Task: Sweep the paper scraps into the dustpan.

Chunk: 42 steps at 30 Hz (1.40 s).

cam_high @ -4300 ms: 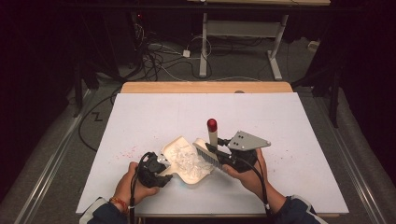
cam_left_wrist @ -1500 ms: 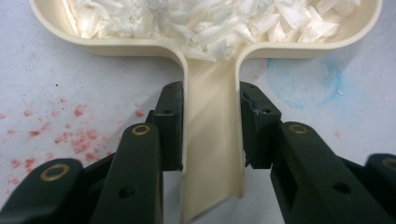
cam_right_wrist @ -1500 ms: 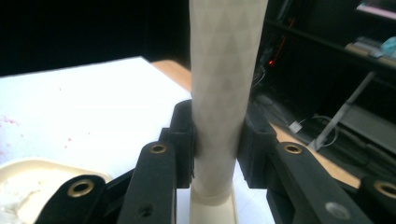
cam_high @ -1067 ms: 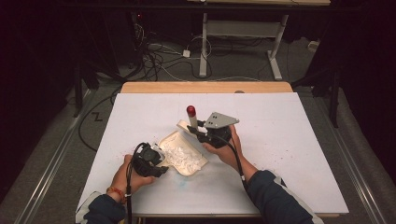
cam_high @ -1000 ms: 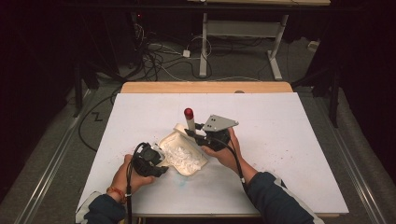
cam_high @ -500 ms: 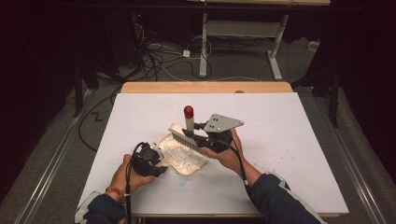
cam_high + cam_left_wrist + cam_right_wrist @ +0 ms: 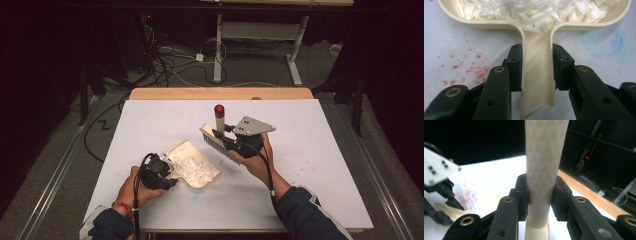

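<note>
- We see the right gripper (image 7: 226,141) clamped on the handle of a brush (image 7: 216,131), held above the table (image 7: 320,165); the handle stands nearly upright with its red tip on top, and the bristle head runs level.
- The left gripper (image 7: 536,67) pinches the handle of a cream dustpan (image 7: 192,162), flat on the table.
- The pan's handle points toward the person, its tray away; white scraps (image 7: 529,11) fill the tray.
- Red specks (image 7: 466,67) and a blue smear (image 7: 602,41) mark the table beside it.
</note>
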Available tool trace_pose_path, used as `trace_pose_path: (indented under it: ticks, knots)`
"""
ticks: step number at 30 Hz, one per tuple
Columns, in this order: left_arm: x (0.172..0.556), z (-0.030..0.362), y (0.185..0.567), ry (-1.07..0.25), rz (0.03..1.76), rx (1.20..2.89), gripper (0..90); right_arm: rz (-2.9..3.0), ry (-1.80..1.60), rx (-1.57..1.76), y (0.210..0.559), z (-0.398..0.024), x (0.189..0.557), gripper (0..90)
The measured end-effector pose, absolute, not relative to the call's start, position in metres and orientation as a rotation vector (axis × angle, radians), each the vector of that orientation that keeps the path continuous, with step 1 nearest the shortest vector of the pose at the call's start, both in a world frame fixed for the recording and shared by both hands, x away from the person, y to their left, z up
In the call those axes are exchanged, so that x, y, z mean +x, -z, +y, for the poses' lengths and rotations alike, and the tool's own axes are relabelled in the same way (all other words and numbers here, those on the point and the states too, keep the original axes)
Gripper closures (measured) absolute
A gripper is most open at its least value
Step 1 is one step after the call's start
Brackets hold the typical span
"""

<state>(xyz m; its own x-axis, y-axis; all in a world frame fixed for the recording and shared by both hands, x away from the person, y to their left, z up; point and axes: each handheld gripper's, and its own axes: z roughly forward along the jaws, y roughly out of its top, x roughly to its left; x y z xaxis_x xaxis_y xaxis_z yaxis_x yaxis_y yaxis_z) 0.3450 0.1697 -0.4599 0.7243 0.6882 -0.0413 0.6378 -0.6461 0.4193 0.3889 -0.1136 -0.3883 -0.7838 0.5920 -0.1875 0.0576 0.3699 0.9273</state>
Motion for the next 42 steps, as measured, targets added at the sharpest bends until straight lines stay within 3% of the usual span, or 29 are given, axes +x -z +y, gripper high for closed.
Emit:
trace_pose_path:
  ticks: [9,17,30,42]
  knots:
    - [0.344,0.166,0.46,-0.188,1.029,2.532,63.3,2.142,-1.293,0.634,0.409,-0.119,0.388,71.0]
    - [0.343,0.167,0.459,-0.189,1.027,2.536,63.4,2.243,-1.324,0.511,0.414,-0.088,0.366,70.6]
    - [0.341,0.173,0.459,-0.166,1.031,2.527,63.3,2.222,-1.502,0.43,0.386,-0.089,0.354,71.0]
    - [0.338,0.175,0.459,-0.167,1.037,2.529,63.3,2.168,-1.449,0.533,0.386,-0.112,0.367,71.0]
